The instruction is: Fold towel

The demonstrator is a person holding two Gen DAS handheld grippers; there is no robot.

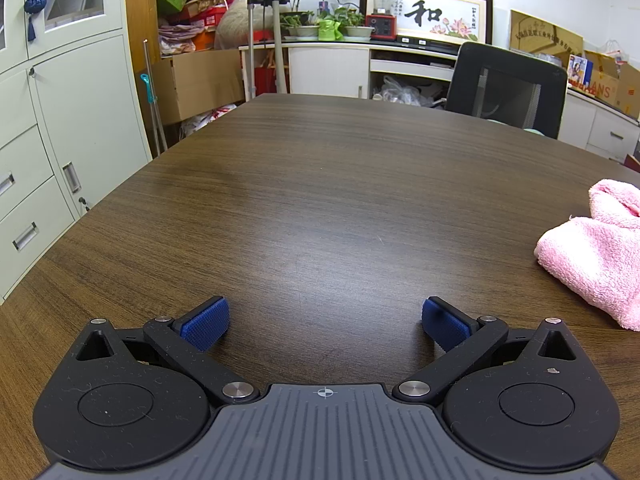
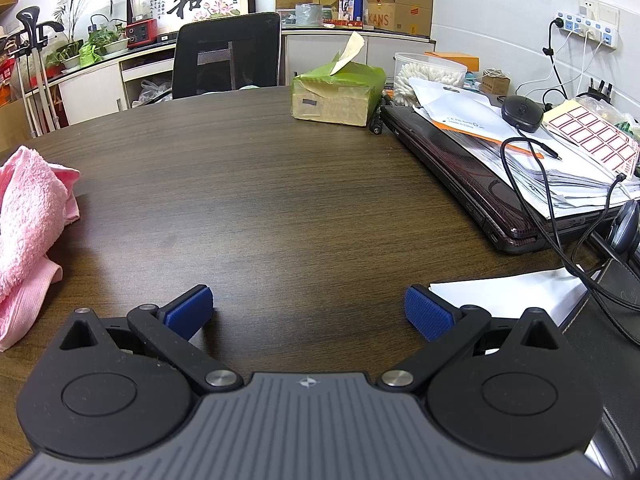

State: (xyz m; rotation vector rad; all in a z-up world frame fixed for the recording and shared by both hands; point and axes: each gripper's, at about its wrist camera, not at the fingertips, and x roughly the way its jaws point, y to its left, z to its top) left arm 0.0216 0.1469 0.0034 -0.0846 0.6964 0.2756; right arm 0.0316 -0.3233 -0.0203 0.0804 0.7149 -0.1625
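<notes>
1. The left gripper (image 1: 325, 322) hangs low over bare dark wood, its blue pads (image 1: 206, 324) spread wide apart with nothing between them.
2. Same story on the other side: the right gripper (image 2: 308, 312) is splayed wide and empty, the table (image 2: 280, 184) showing through the gap.
3. The pink towel (image 1: 596, 256) sits between the two tools, off at the right edge of the left view and at the left edge of the right view (image 2: 28, 232). Neither tool touches it.
4. It lies in a rumpled heap, partly doubled over itself, with a flatter band of hem at its near lower edge in the right view. No neat fold to be seen yet.
5. How will it handle? Thick terry, so soft, light and floppy by the look of it; it should drape from wherever it is pinched and drag easily on the smooth wood.
6. The sensible hold looks like two corners or a hem edge, one per gripper, rather than the bulky middle.
7. Clutter sits well clear on the right: a tissue box (image 2: 338, 94), a laptop (image 2: 460, 168) under papers, trailing cables.
</notes>
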